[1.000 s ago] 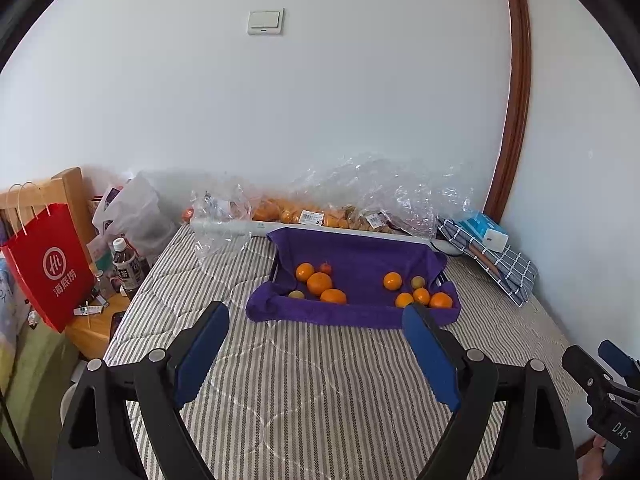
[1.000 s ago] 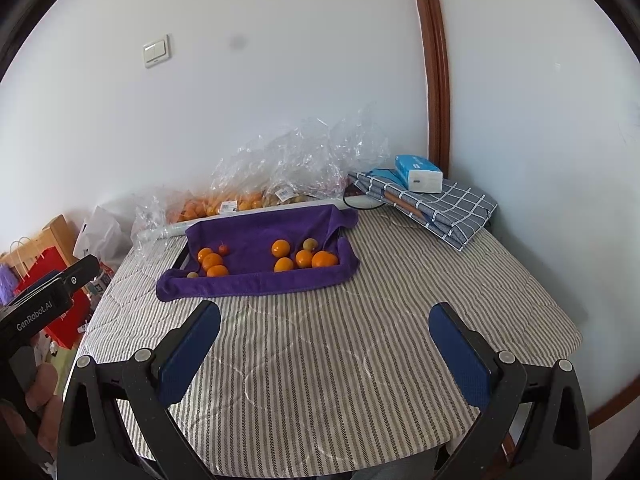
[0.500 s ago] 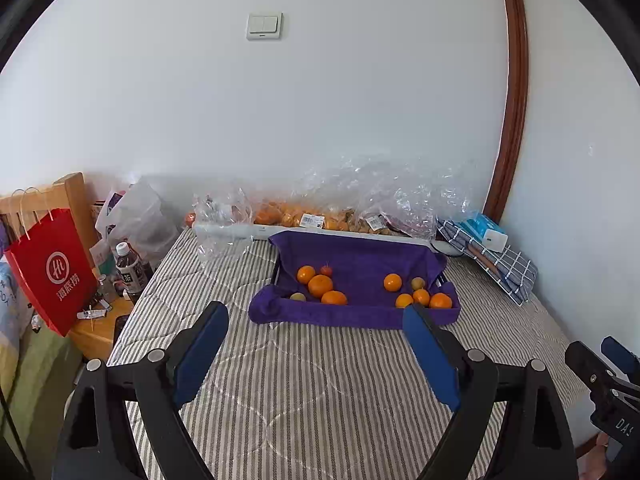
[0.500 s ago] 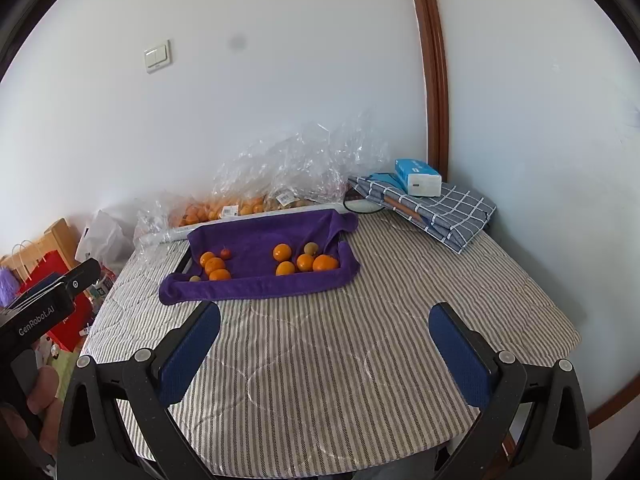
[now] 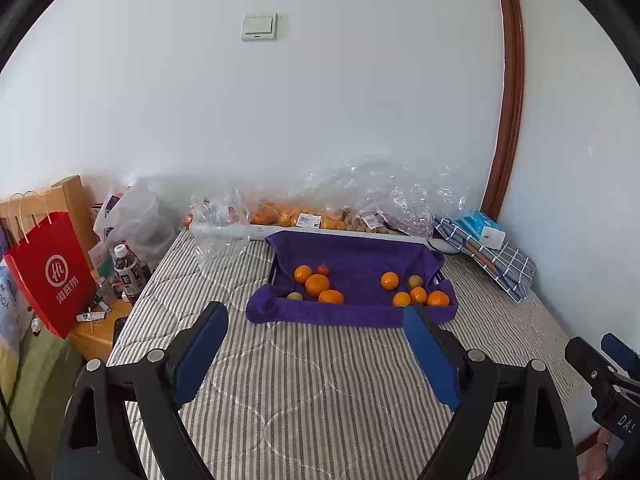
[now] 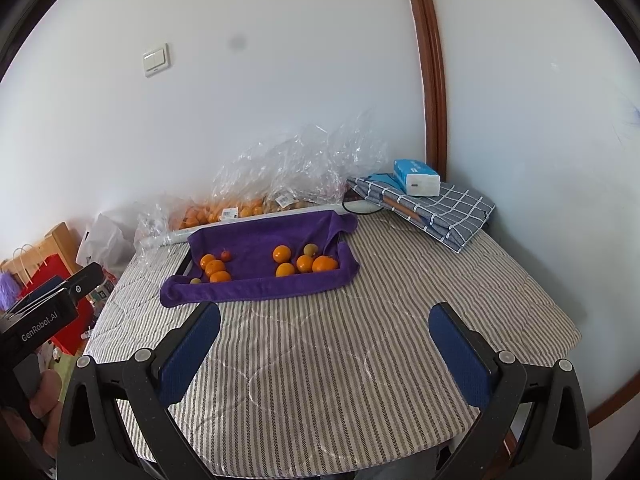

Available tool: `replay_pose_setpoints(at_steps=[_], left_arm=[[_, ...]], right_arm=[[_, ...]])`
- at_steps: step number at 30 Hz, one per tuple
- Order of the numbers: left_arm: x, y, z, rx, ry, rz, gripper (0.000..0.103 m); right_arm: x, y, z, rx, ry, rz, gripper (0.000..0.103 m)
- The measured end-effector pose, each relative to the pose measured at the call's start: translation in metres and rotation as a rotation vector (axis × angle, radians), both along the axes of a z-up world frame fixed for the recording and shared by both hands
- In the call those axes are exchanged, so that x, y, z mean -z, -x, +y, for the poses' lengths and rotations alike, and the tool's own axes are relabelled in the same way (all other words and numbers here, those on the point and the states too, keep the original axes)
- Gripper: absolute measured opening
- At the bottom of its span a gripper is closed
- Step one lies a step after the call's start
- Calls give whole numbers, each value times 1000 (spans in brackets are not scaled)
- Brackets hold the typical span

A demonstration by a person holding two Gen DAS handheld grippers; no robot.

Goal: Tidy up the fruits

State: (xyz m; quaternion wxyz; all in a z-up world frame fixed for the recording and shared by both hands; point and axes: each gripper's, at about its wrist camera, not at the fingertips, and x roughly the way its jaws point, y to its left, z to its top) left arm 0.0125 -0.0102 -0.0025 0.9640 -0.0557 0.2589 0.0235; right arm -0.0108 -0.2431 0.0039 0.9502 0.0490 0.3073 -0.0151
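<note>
Surface: striped quilted table cover (image 5: 320, 380), white walls at back and right; near half bare.
Tray: purple towel (image 5: 352, 276) over a tray near the back wall, its front edge folded over onto the stripes.
Fruit: left cluster (image 5: 317, 285) and right cluster (image 5: 418, 295) of oranges, apart, bare towel between.
Back edge: clear bags of fruit (image 5: 320, 216) along the wall.
Right corner: folded checked cloth (image 6: 440, 208) with tissue pack (image 6: 416, 178).
Left gripper (image 5: 316, 356): jaws spread wide, nothing between, well short of the towel.
Right gripper (image 6: 324, 350): jaws spread wide, empty, over bare stripes.
</note>
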Motion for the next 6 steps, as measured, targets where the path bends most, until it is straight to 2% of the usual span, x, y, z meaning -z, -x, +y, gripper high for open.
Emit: replay_pose_setpoints(at_steps=[6], left_arm=[[-2, 0, 0, 6, -4, -3, 89]], right_arm=[[0, 0, -1, 2, -3, 0, 102]])
